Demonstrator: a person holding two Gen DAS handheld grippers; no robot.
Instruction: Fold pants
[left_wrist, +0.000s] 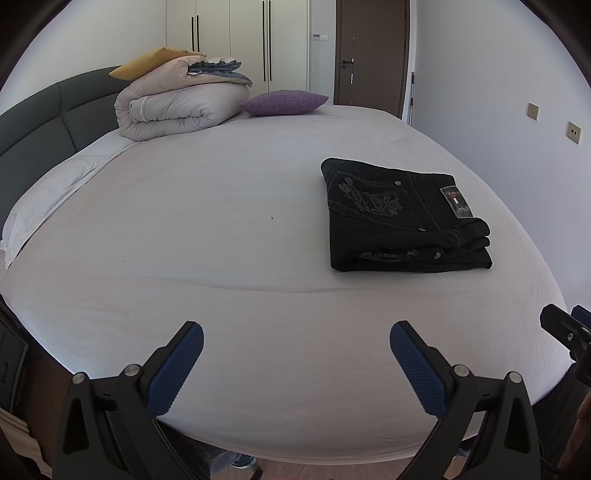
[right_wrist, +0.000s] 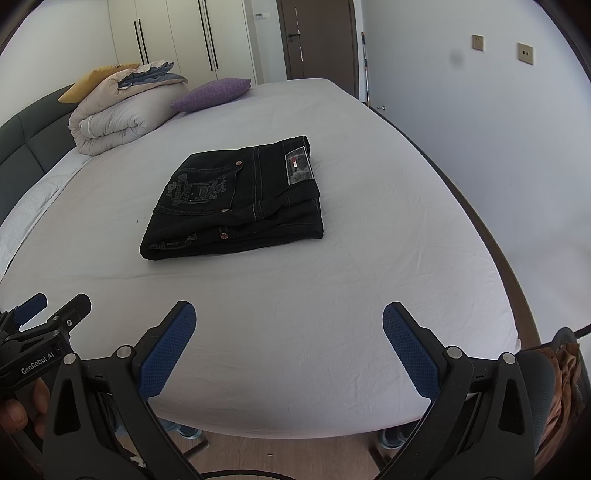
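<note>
Both views are evenly and softly lit by diffuse daylight; no hard shadows are cast, only a faint one under the folded pants. Strong fisheye bending is seen toward the edges, with black vignetting in the corners. The centre is rendered sharp. A dark smudge is seen at the upper right of the right wrist view.

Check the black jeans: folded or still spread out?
Folded. The black jeans lie as a compact stacked rectangle on the bed sheet, layered edges showing, back pocket and waistband patch on top.
</note>
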